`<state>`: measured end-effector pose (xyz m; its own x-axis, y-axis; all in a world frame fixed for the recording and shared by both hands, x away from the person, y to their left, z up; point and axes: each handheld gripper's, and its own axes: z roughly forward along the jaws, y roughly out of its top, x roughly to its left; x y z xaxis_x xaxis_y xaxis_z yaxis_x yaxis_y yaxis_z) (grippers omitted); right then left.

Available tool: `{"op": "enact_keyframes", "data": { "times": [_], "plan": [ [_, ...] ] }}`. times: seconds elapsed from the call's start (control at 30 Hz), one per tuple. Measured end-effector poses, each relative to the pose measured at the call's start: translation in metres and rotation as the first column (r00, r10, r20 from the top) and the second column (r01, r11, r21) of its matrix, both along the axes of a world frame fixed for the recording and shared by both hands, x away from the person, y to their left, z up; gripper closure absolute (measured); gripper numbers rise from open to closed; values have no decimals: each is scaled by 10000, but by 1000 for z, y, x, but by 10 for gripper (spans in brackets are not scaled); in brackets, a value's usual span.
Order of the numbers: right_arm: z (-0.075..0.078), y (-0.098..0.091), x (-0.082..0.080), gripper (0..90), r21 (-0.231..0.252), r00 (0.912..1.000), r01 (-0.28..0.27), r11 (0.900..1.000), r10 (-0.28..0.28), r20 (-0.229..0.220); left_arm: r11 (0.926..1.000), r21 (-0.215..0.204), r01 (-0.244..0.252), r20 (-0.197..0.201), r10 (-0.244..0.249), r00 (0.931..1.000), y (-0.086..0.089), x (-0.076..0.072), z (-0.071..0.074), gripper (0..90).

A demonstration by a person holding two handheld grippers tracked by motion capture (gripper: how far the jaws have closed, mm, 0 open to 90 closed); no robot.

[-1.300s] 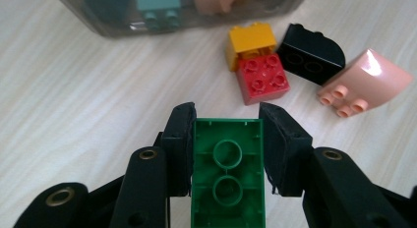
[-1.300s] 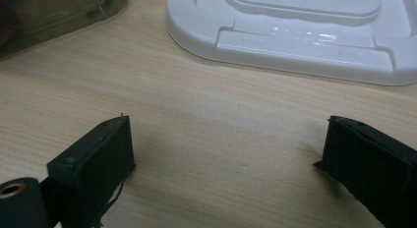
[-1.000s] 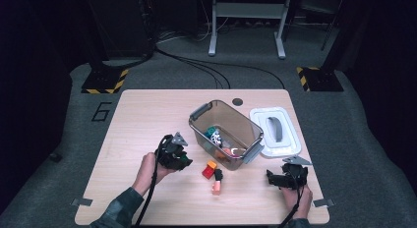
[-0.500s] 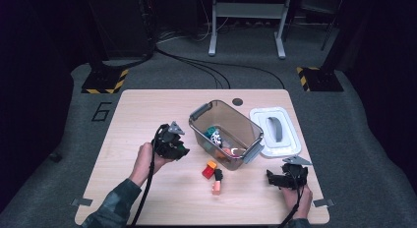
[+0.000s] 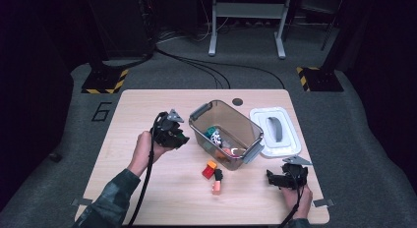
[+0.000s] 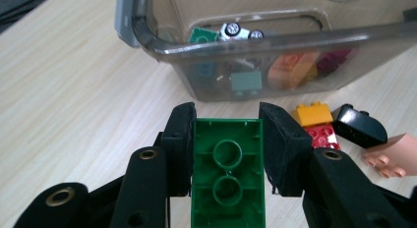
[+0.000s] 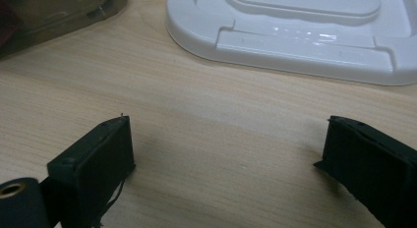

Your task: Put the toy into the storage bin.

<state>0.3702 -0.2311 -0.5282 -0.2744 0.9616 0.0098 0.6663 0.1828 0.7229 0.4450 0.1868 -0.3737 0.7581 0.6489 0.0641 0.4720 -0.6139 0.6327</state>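
The left gripper [image 6: 226, 139] pinches a green brick [image 6: 227, 169] between its two black jaws; the pads press on both long sides of the brick, and its hollow underside with two round tubes faces the camera. In the high view this gripper [image 5: 169, 134] is above the wooden table [image 5: 147, 105], just to the left of the clear plastic box [image 5: 226, 134], and the brick is off the table surface. The box stands open near the middle of the table and has several toy pieces inside, among them a green piece, an orange one and a small white car [image 6: 238, 30].

In front of the box, on the table, lie more pieces close together: an orange brick [image 6: 310, 113] on a red brick [image 6: 322, 137], a black curved piece [image 6: 359, 125] touching them, and a pink piece [image 6: 393, 154] beside the black one.

The right gripper [image 5: 287, 178] rests low at the table's near right corner, with its jaws spread wide and nothing between them. The white lid [image 7: 295, 26] of the box lies flat on the table ahead of it, to the right of the box
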Motion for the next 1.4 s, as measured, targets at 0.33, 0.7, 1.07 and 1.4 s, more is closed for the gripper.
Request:
{"op": "enact_keyframes", "data": {
  "times": [0.33, 0.7, 1.07, 1.4],
  "plan": [
    [0, 0, 0, 43, 0, 10000, 36, 10000, -36, 18, 10000, 56, -28, 440, 26, 9990, -9, 14, 26, 591],
    [0, 0, 0, 43, 4, 10000, 33, 10000, -33, 17, 9998, 112, 134, 614, -141, 9980, -35, 31, 44, 590],
    [0, 0, 0, 42, 26, 10000, 11, 10000, -11, 17, 9991, 222, 368, 621, -381, 9973, -69, 41, 47, 590],
    [0, 0, 0, 42, 114, 10000, 32, 9999, -32, 16, 9985, 177, 516, 23, -516, 9987, -102, 48, 27, 590]
  ]
}}
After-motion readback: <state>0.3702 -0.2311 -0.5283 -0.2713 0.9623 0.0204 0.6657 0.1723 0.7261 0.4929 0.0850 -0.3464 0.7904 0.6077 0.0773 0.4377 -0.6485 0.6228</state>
